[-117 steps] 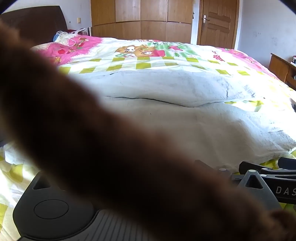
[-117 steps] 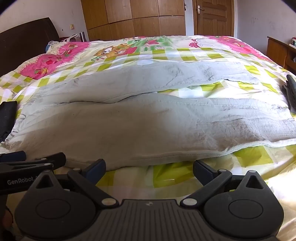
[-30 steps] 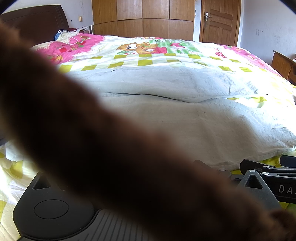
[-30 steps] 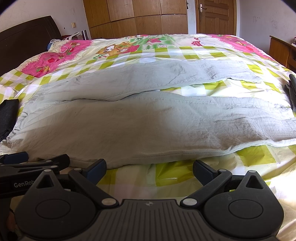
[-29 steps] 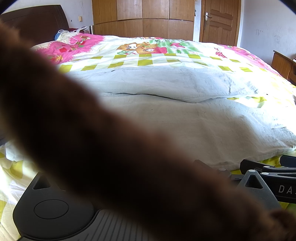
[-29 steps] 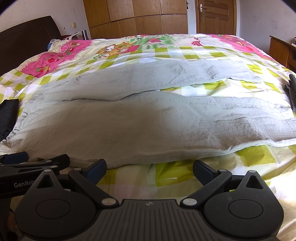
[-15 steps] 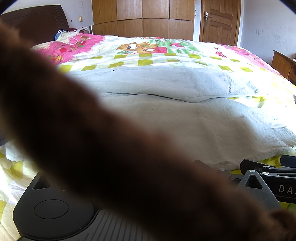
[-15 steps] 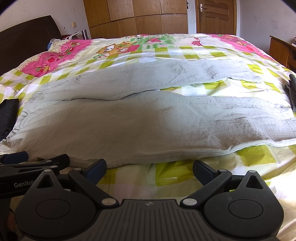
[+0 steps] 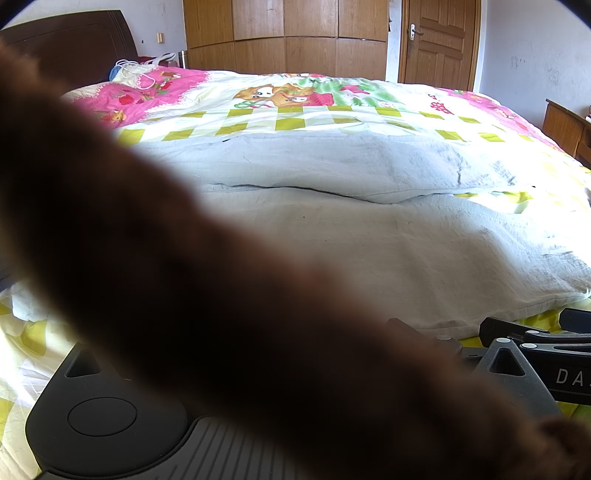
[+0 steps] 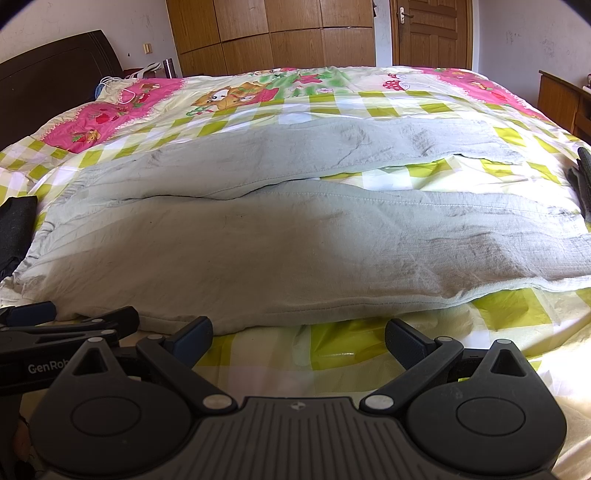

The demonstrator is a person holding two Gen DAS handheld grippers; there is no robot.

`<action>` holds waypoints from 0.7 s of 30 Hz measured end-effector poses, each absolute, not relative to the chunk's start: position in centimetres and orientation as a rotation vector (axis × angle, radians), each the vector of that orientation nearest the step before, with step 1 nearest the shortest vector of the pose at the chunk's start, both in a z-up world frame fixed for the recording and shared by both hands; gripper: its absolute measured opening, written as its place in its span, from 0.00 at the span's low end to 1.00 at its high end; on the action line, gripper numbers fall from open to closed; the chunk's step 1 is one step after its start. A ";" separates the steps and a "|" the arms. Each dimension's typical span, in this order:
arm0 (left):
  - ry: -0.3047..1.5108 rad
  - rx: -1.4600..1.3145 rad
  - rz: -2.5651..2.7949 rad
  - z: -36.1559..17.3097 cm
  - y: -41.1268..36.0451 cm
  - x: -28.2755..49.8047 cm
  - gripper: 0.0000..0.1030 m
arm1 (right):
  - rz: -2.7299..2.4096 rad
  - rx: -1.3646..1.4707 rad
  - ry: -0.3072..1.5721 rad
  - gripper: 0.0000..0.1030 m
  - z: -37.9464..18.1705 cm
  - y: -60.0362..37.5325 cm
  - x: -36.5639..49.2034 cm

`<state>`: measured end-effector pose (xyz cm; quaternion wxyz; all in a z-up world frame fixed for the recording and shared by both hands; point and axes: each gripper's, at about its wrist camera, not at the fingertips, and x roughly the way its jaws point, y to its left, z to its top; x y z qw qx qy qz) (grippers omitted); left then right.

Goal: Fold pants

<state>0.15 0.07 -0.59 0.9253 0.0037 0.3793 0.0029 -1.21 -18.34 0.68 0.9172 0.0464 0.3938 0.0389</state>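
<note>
Pale grey-green pants point(image 10: 295, 236) lie flat across the bed, waist at the left, the two legs running to the right with a gap between them. My right gripper point(image 10: 299, 332) is open just in front of the near leg's edge, holding nothing. My left gripper point(image 10: 77, 315) rests beside it on the left, also open and empty. In the left wrist view a blurred brown shape point(image 9: 184, 277) close to the lens hides the left finger and the pants' point(image 9: 406, 240) left part. The right gripper point(image 9: 535, 332) shows at that view's right edge.
The bedspread point(image 10: 332, 99) is checked yellow-green with pink corners. A dark garment point(image 10: 14, 229) lies at the bed's left edge and another dark item point(image 10: 583, 184) at the right edge. A wooden cabinet point(image 10: 561, 99) stands to the right; the wardrobe point(image 10: 277, 33) is behind.
</note>
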 end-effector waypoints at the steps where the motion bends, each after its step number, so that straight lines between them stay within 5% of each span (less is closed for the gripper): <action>1: 0.778 0.008 0.006 -0.6 0.1 0.2 1.00 | 0.080 0.095 0.810 1.00 0.7 -18.3 -1.2; 21: 0.781 0.012 0.008 -0.6 0.3 0.1 1.00 | 0.083 0.098 0.813 1.00 0.3 -18.0 -1.6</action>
